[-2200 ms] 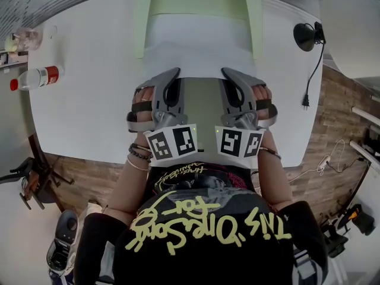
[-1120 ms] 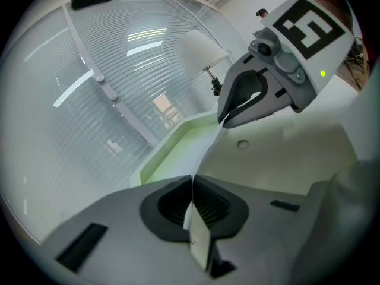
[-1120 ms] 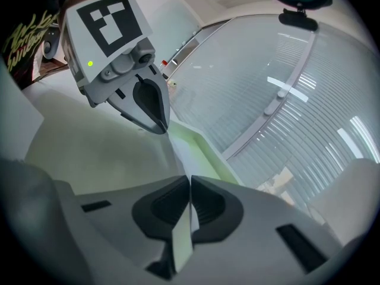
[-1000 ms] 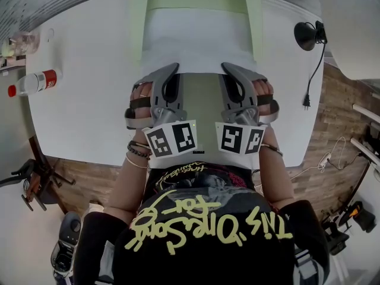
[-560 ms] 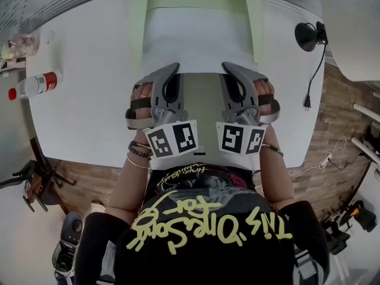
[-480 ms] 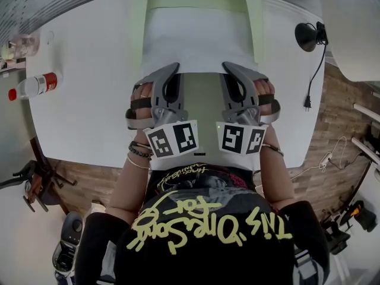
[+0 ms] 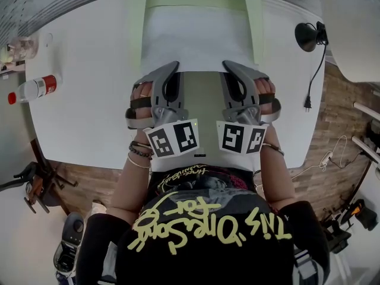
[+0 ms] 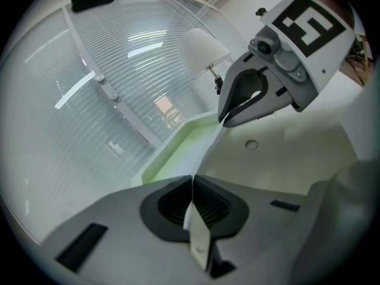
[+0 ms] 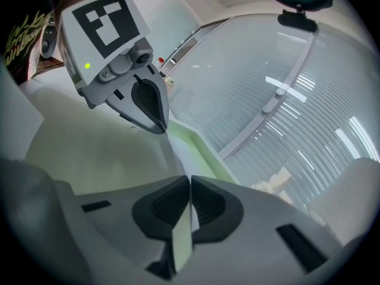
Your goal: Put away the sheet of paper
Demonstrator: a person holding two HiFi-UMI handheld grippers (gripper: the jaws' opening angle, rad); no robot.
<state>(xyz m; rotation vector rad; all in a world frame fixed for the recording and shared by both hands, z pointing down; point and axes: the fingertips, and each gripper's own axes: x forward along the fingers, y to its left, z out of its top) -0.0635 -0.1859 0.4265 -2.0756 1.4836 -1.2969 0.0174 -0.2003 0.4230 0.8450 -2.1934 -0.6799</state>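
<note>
sheet of paper (image 7: 199, 40): near edge pinched at both corners, left claw (image 7: 173, 67) on the near-left corner, right claw (image 7: 227, 66) on the near-right. Both claws are clamped fully down on the sheet. It sits between the dark ribbed pads (image 8: 211, 203), and a short strip pokes back through each pair of jaws toward the camera in both gripper views. From the claws the sheet runs away over a pale green tray (image 7: 135, 34). It covers most of the tray's inside, and its far edge stops short of the tray's back wall. In the left gripper view it shows edge-on, a thin line from the left jaws across to the right claw's tip.

Sheet: plain white, thin, matte, rectangular, no print visible, near edge straight between the two claws. Tray: smooth plastic look, rectangular, rounded corners, raised rim, darker green band at the back.

Claw bodies are grey moulded plastic, curved and tapering to a point, each with a white cube (image 7: 173, 140) carrying black square markers. A hand grips each one, and there are bracelets on the left wrist.

Counter (image 7: 89, 100): white, smooth, rounded outline. Bottle (image 7: 34, 88) lying at the left edge, clear with a red label. Black round object (image 7: 307, 35) with a cord at the right edge. Wood-plank floor (image 7: 335, 111) beyond.
</note>
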